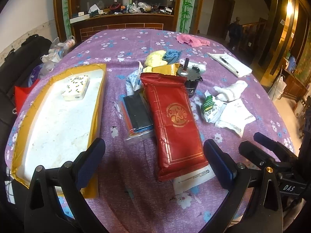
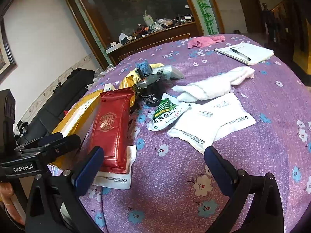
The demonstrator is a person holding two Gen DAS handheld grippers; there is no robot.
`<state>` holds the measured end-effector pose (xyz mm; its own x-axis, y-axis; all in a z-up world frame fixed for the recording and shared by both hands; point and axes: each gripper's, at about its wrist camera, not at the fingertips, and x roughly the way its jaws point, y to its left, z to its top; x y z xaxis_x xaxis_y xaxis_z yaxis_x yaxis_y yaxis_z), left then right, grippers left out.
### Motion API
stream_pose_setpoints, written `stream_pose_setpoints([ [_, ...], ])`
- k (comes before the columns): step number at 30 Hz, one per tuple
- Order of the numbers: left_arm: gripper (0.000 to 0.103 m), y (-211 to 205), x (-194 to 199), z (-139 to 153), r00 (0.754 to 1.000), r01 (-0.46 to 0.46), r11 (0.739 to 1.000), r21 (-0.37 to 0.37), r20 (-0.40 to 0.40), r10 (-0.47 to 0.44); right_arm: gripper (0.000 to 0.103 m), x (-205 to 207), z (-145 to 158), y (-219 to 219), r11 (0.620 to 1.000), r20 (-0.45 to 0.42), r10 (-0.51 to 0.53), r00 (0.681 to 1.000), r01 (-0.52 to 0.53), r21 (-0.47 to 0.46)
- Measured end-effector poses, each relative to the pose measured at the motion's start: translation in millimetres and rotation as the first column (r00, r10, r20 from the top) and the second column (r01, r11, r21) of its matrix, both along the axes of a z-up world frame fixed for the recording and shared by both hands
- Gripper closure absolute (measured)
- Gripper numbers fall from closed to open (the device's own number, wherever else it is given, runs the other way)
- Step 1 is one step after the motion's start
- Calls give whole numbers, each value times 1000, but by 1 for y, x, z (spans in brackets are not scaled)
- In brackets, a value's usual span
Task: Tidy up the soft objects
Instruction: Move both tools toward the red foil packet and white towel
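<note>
Covering the table, the purple floral cloth [image 1: 124,44] carries a yellow-taped foam tray [image 1: 58,120] left of the red packet [image 1: 173,120]; a tissue pack [image 1: 76,87] sits inside the tray. Left gripper [image 1: 154,163] and right gripper [image 2: 153,169] gape wide, holding nothing.

tissue pack [image 1: 76,87] in tray [image 1: 27,116], table's [image 1: 120,44] left | long packet [image 1: 174,120] centre, flat pouch [image 1: 194,180] beneath | canister [image 1: 191,86] behind | towel [image 1: 231,90], sachets [image 1: 210,107] right
</note>
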<state>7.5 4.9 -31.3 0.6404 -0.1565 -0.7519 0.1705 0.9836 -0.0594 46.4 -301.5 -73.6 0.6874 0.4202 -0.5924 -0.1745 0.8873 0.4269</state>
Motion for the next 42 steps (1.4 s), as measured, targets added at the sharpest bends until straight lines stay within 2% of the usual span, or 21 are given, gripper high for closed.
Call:
stream_pose_setpoints([
  [10,1,2,-7,-6,999,-16,999,43,31,15,0,3,-4,4,1000,11,-13,1000,13,-15],
  [15,1,7,-11,-4,999,-11,999,48,48,9,0,2,0,4,995,95,-57,994,64,-80],
  [18,1,10,-13,-2,998,-7,1000,30,57,5,0,3,0,3,996,124,-47,991,56,-71],
  [23,1,15,-8,-2,999,-16,1000,-17,36,16,0,9,3,-3,998,136,-60,989,64,-25],
  [27,1,12,-5,-6,999,-14,1000,-15,30,14,0,15,5,-4,998,136,-68,988,69,-2],
  [33,5,4,9,-13,999,12,998,-62,-36,-15,0,13,5,-4,997,152,-80,985,80,11],
  [39,5,-8,17,-16,999,15,1000,-3,-34,-16,0,11,5,-5,996,154,-85,984,85,7],
  [42,5,-10,16,-18,999,19,1000,1,-34,-19,0,10,6,-2,996,161,-87,983,90,-17],
])
